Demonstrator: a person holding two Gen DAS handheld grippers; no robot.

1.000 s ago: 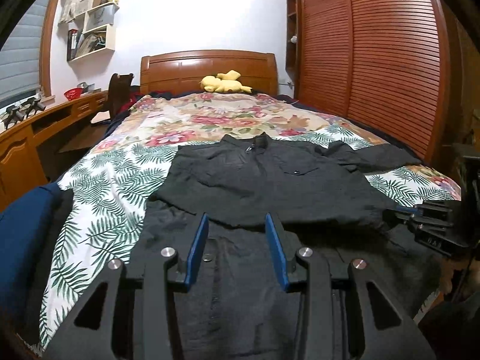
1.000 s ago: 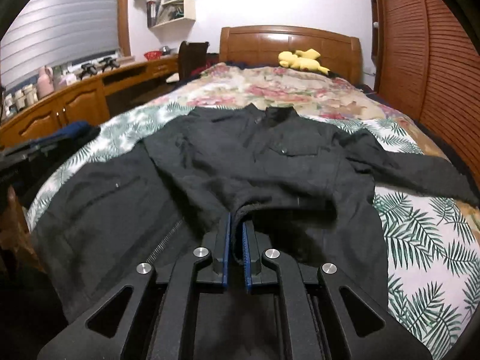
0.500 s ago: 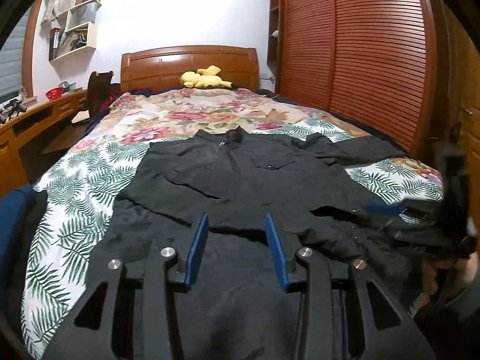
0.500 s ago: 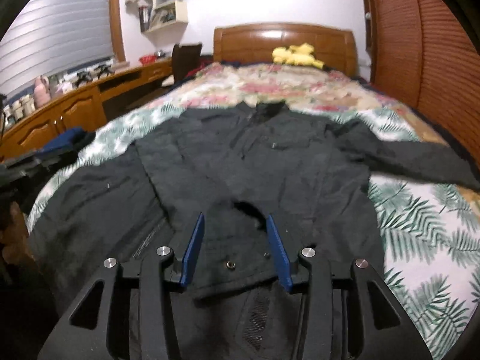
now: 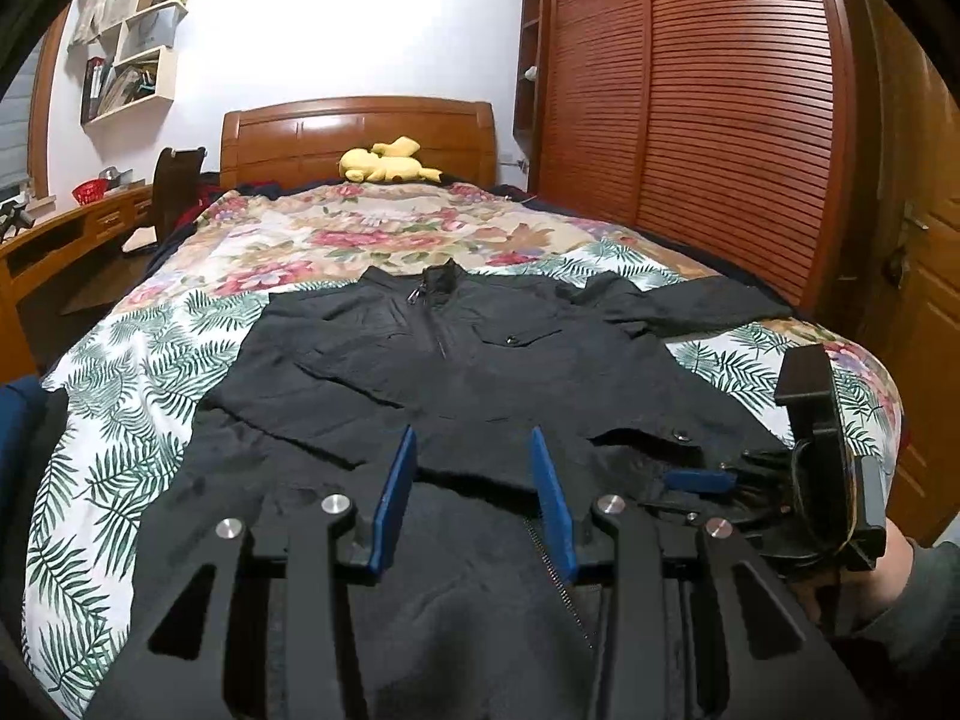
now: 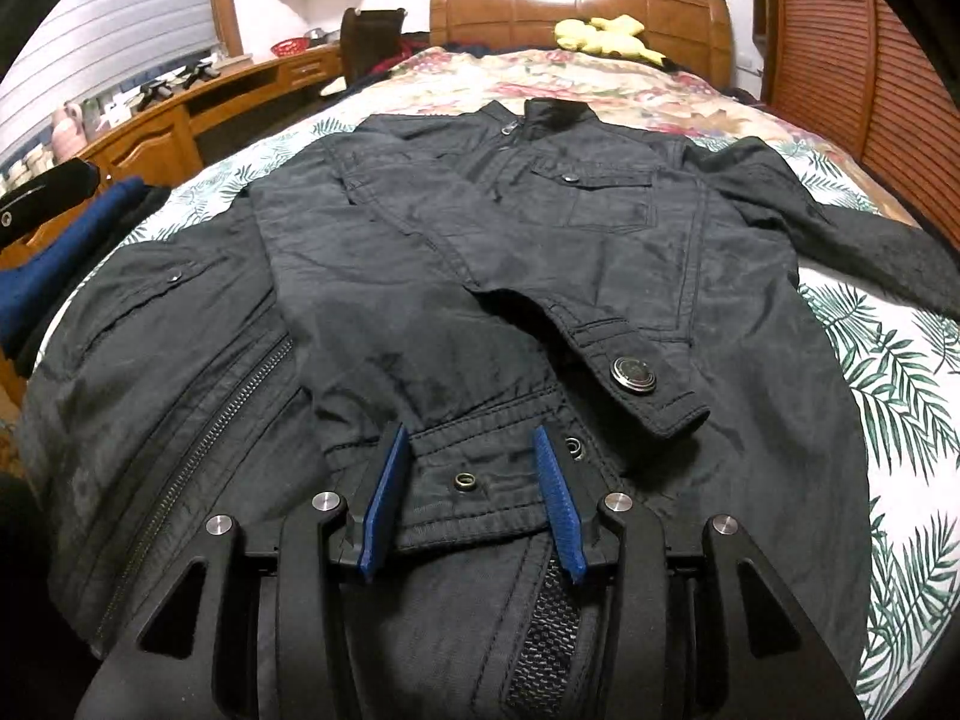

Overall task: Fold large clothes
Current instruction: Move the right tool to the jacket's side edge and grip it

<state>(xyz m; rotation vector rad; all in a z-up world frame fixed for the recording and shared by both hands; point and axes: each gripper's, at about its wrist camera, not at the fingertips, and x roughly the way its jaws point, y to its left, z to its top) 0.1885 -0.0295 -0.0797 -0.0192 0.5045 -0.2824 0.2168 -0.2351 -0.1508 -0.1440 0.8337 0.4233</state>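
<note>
Bed with palm-and-flower cover fills both views, wooden headboard at the far end. Black jacket lies front-up on the bed's near half, collar toward the headboard; one sleeve is folded across the chest, its snap cuff resting near the hem, the other sleeve stretched out to the side. Yellow plush toy by the headboard. Left gripper hovers over the hem, jaws moderately apart, nothing between them. Right gripper: jaws parted, straddling the hem band without pinching it.
</note>
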